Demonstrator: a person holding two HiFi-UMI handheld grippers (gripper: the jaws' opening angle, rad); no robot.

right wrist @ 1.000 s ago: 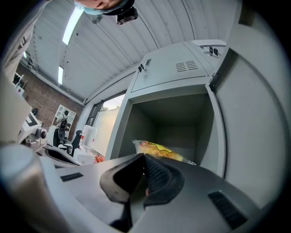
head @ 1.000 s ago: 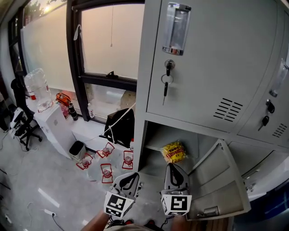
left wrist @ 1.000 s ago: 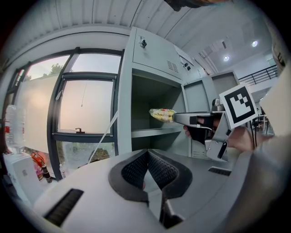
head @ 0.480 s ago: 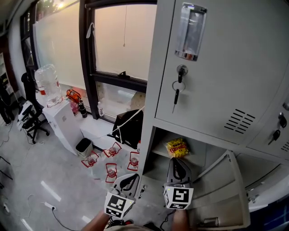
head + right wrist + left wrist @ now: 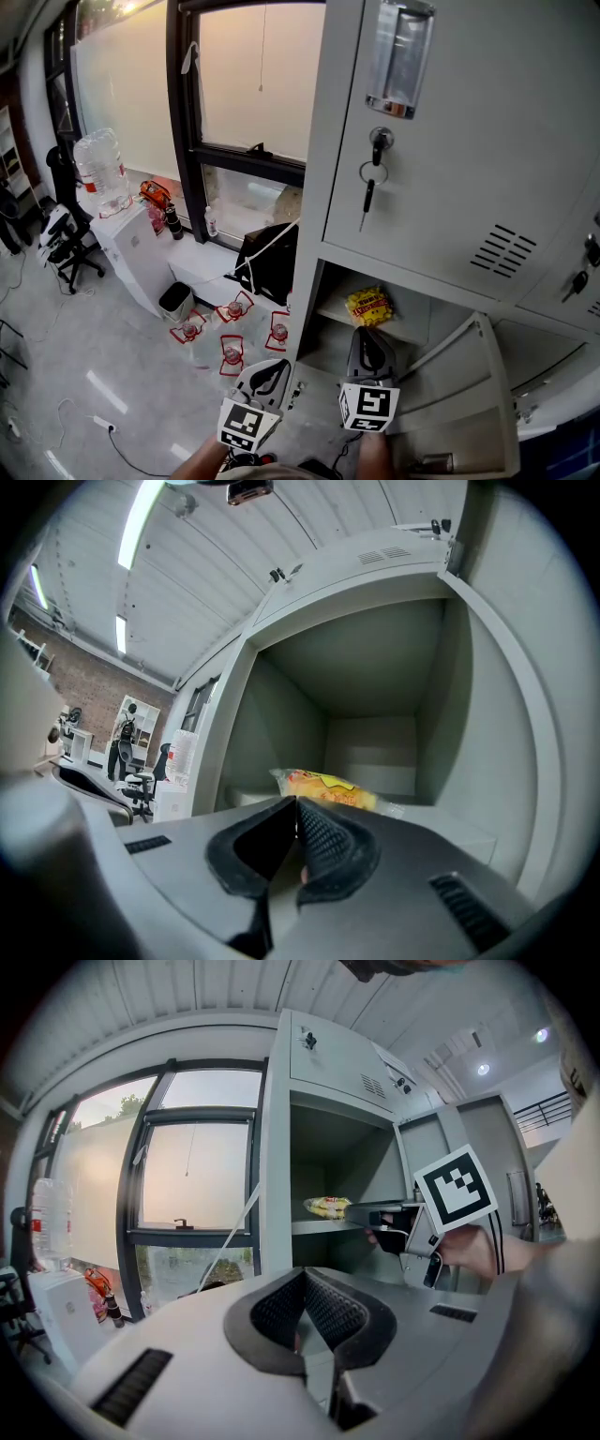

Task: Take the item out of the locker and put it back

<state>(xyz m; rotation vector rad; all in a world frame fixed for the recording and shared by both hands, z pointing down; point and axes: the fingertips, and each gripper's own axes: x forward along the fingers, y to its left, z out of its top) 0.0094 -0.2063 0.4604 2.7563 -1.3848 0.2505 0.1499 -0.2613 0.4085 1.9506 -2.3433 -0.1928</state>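
The yellow crinkly plastic snack packet point(image 5: 368, 307) lies on the shelf point(image 5: 450, 822) of the open grey metal locker point(image 5: 323, 187). It is straight ahead of the right gripper point(image 5: 367, 335), long axis crosswise. That gripper's fingers point(image 5: 326, 841) are pressed together, empty. The left gripper point(image 5: 277, 366), likewise closed and empty, hangs outside, farther off.

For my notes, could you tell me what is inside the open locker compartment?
A yellow snack packet lies on its shelf. The space below the shelf is partly covered by the right gripper.
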